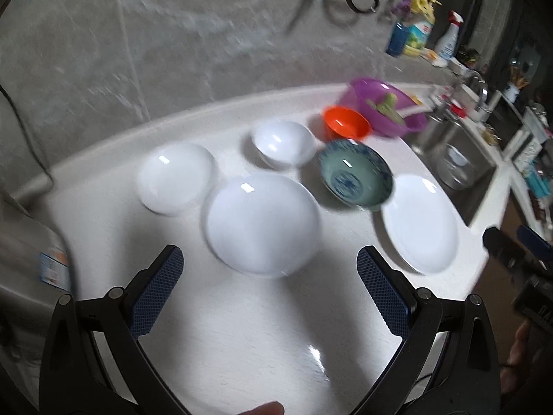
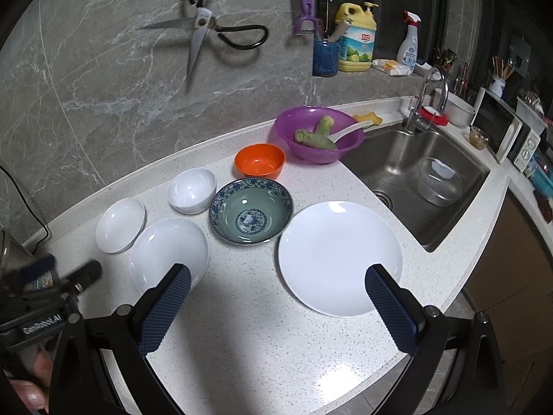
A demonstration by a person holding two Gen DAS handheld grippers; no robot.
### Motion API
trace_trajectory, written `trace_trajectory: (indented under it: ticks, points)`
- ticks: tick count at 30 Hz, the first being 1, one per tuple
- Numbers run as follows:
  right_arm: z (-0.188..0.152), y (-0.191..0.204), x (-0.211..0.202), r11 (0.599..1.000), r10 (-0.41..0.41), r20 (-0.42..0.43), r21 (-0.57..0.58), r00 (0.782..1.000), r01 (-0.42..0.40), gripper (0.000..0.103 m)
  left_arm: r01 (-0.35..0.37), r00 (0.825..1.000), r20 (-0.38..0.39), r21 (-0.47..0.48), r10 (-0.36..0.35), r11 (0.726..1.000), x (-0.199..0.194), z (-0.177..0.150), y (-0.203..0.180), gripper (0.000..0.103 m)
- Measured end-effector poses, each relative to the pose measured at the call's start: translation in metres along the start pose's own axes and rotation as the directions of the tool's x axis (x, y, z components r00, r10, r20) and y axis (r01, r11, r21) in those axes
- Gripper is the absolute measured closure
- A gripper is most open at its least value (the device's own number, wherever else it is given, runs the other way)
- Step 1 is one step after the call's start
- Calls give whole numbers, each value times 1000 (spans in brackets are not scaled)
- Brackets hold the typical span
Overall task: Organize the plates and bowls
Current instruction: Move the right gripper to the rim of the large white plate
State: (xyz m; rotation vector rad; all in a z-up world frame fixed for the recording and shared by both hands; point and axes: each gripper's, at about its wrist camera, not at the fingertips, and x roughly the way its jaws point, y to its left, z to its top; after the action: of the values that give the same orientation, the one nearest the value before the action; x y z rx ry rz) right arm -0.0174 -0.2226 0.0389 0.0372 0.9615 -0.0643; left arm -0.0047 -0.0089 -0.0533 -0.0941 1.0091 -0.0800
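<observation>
Right wrist view shows your right gripper (image 2: 276,302) with jaws spread wide and empty, hovering over bare counter (image 2: 249,346). The big plate (image 2: 340,257) lies at 1 o'clock from it, its near rim just behind the right finger; the mid plate (image 2: 168,252) sits at 11 o'clock behind the left finger. Beyond them, the blue bowl (image 2: 251,211) is at 12 o'clock, with the white bowl (image 2: 191,190) and small plate (image 2: 120,224) further toward 10, and the orange bowl (image 2: 259,160) behind.

Your left gripper (image 1: 269,278) is likewise released and holds nothing. Its view is motion-blurred, but the mid plate (image 1: 263,223) sits just ahead at 12 o'clock, between the fingers' line.

Judging by the layout, nothing has been organized yet: every plate and bowl lies singly on the counter, none stacked or nested. All the work is left. Plates would likely nest by size, bowls likewise. The purple basin (image 2: 319,135) holds vegetables and a ladle; whether it belongs to the task I cannot tell.
</observation>
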Motion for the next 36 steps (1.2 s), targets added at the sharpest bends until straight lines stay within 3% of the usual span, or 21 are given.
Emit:
trace_trajectory:
  ticks: [3,4,7,10,12,14,15,17,19,22,24,25,27,29,33,36]
  points:
    - [-6,-31,3,998,49,14,29,999,-49,0,108,992,-64,-28,-110,994,22,-18,-8,2]
    - [-7,-44,5,997,67,18,40,998,-67,0,175,979,-93,-65,-181,982,32,-25,-11,2]
    - [-7,-89,21,992,114,36,53,993,-116,0,154,978,-135,-66,-162,986,52,-39,-29,2]
    - [-2,-131,47,987,157,21,20,987,-157,0,199,977,-82,-5,-199,980,63,-49,-62,1]
    - [1,-160,70,980,199,5,-16,980,-199,0,164,979,-124,-10,-164,986,77,-55,-83,1]
    - [5,-190,96,971,233,-38,-39,972,-235,0,107,962,-241,-116,-132,988,100,-59,-92,1]
    - [7,-200,107,966,252,-54,-44,966,-255,0,67,957,-263,-195,-118,978,112,-62,-95,2]
    - [10,-228,134,956,286,-99,-43,953,-291,0,30,964,-251,-225,-88,974,130,-62,-109,2]
    - [12,-248,158,940,336,-158,-10,929,-342,0,-49,962,-272,-213,-11,976,145,-62,-121,2]
    - [18,-265,185,900,430,-214,27,877,-434,0,-100,968,-247,-193,50,976,160,-62,-141,2]
    - [20,-271,199,878,471,-243,33,848,-478,2,-168,959,-251,-118,134,979,174,-62,-158,5]
    - [21,-272,206,864,495,-261,45,829,-501,7,-186,955,-249,-91,159,978,179,-60,-163,6]
    - [26,-276,221,816,569,-293,90,768,-570,18,-197,959,-217,-49,182,979,184,-56,-176,7]
    - [28,-281,230,807,585,-305,121,751,-579,21,-183,963,-210,-36,171,983,192,-51,-186,7]
    - [31,-291,249,793,603,-339,156,722,-589,29,-157,965,-225,-82,135,984,203,-41,-190,23]
    - [34,-295,257,785,612,-361,169,704,-596,30,-160,962,-239,-104,132,982,205,-34,-185,26]
